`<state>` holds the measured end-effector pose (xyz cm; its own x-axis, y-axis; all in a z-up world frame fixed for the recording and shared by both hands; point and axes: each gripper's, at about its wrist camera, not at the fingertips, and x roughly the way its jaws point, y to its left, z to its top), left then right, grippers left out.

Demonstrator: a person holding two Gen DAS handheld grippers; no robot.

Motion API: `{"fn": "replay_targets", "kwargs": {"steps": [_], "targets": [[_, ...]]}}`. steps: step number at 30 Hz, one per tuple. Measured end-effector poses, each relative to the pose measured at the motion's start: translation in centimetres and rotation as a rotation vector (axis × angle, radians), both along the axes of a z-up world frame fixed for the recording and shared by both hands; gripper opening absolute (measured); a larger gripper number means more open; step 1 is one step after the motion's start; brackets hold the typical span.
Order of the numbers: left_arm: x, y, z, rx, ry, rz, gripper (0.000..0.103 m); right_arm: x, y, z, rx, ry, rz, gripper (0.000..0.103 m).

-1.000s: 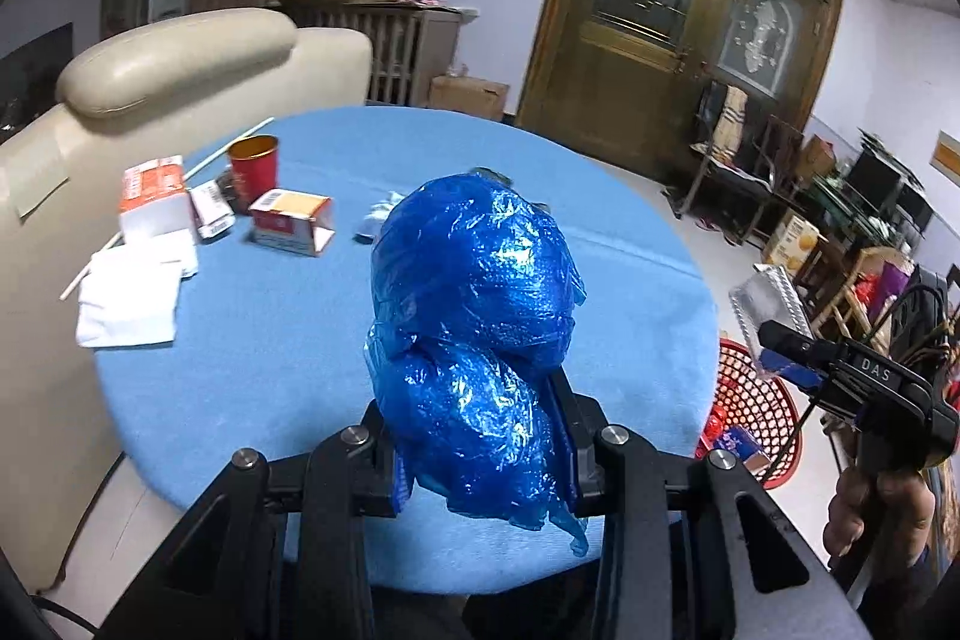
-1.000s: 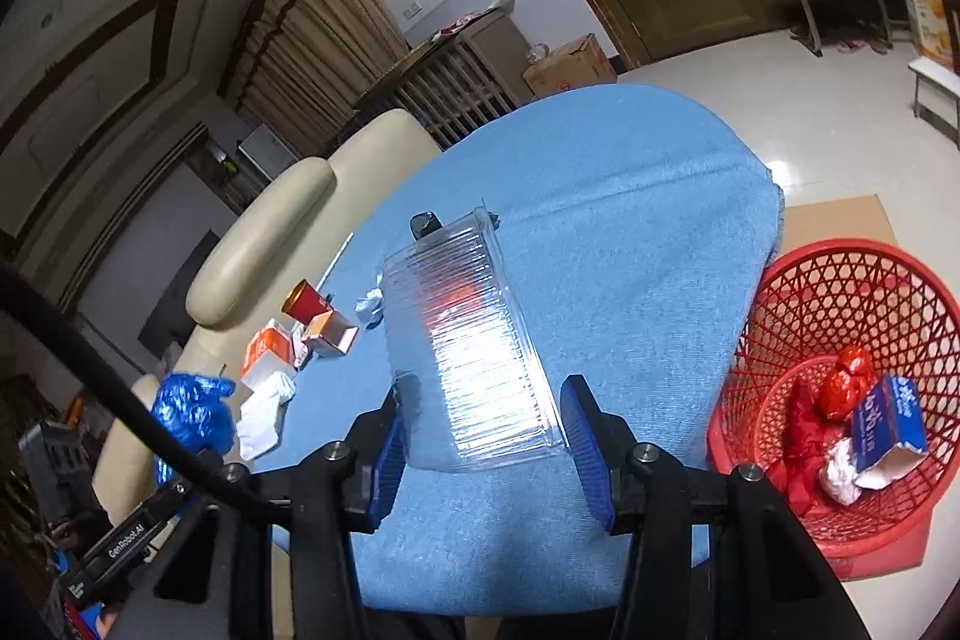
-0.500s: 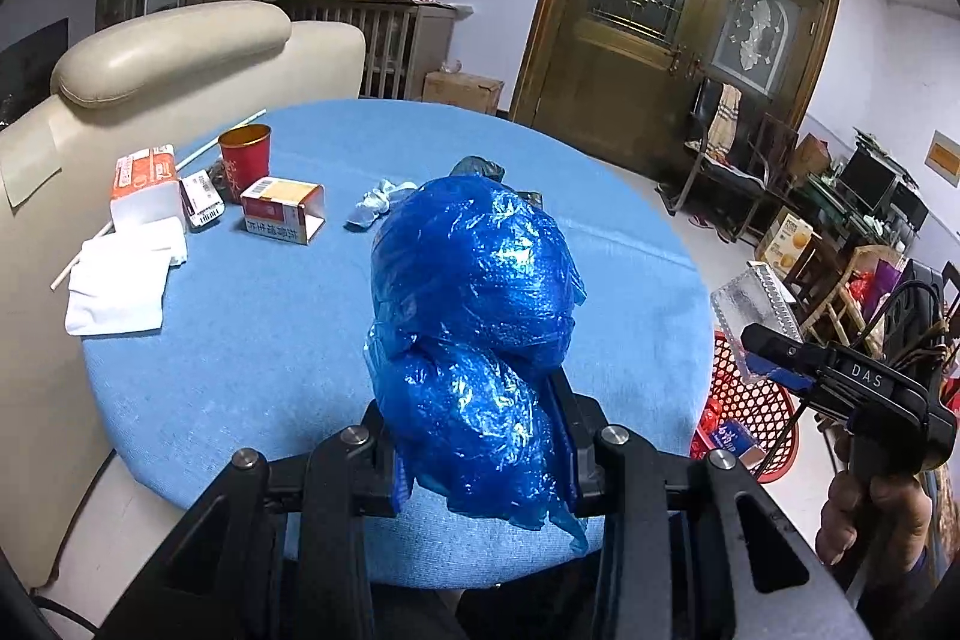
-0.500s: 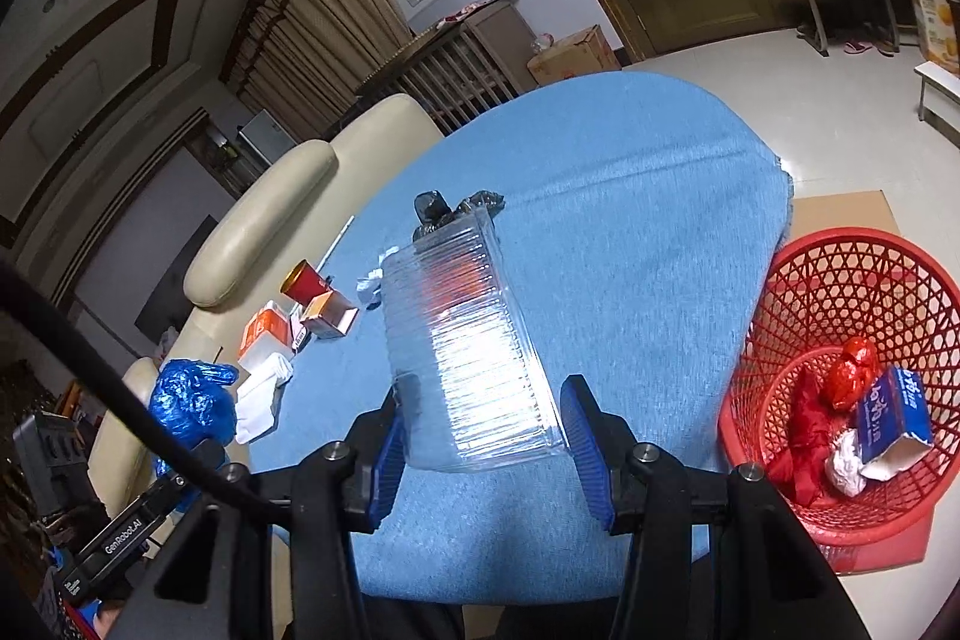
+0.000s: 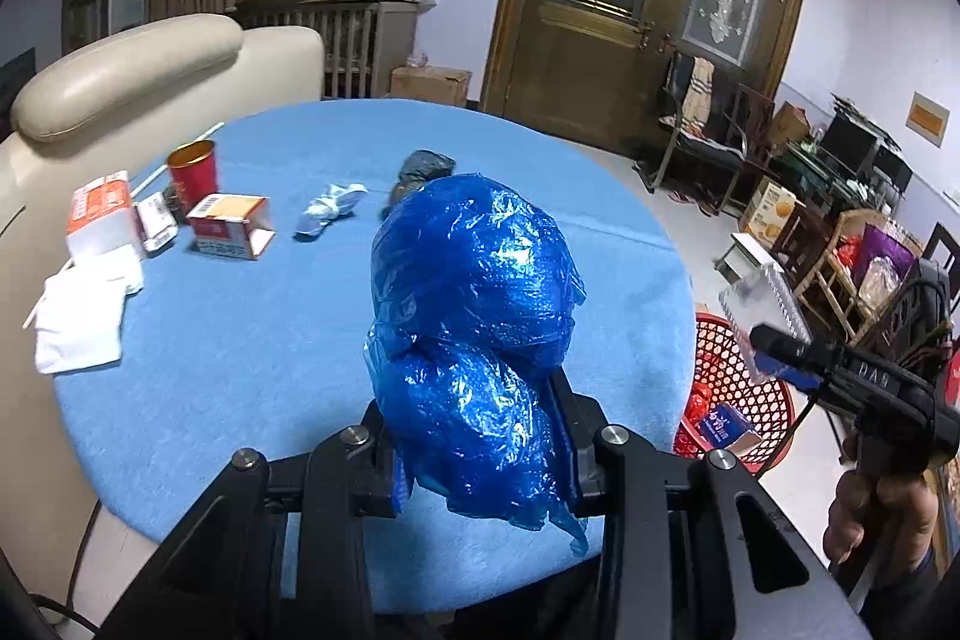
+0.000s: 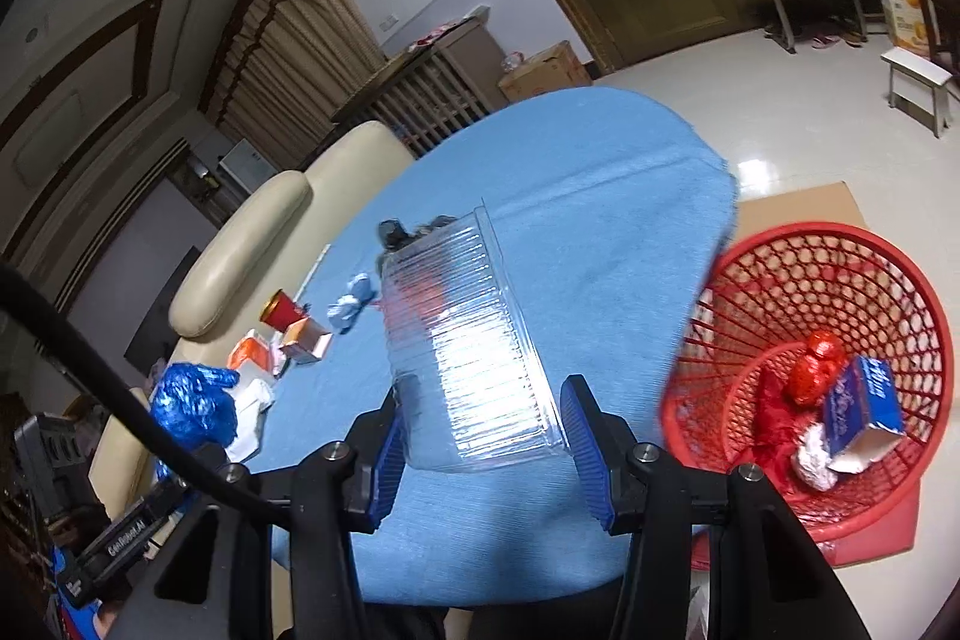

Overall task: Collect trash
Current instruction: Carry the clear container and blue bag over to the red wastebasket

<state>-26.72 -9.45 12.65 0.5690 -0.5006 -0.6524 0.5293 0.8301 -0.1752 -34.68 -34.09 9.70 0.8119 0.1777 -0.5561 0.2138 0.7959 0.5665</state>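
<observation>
My left gripper is shut on a crumpled blue plastic bag, held above the near edge of the blue round table. In the right wrist view my right gripper is shut on a clear ribbed plastic container, over the table's edge beside the red mesh basket on the floor. The left wrist view shows that gripper and its container above the basket. The blue bag shows at the lower left of the right wrist view.
On the table lie a red cup, a small carton, an orange-white pack, white napkins, a crumpled tissue and a dark wad. The basket holds a red wad and a blue box. A cream chair stands behind.
Both grippers have drifted a little lower, still holding their loads. In the right wrist view the red basket has grown larger and closer.
</observation>
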Motion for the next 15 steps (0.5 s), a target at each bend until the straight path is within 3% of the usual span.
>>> {"fn": "replay_targets", "kwargs": {"steps": [6, 15], "targets": [[0.8, -2.9, 0.3, -0.017, -0.004, -0.064, 0.038, -0.2, -2.9, -2.2, 0.025, 0.076, -0.063, 0.052], [1.7, -5.3, 0.6, -0.025, -0.006, -0.139, 0.038, -1.3, -5.6, -2.4, 0.007, 0.105, -0.166, 0.052]]}}
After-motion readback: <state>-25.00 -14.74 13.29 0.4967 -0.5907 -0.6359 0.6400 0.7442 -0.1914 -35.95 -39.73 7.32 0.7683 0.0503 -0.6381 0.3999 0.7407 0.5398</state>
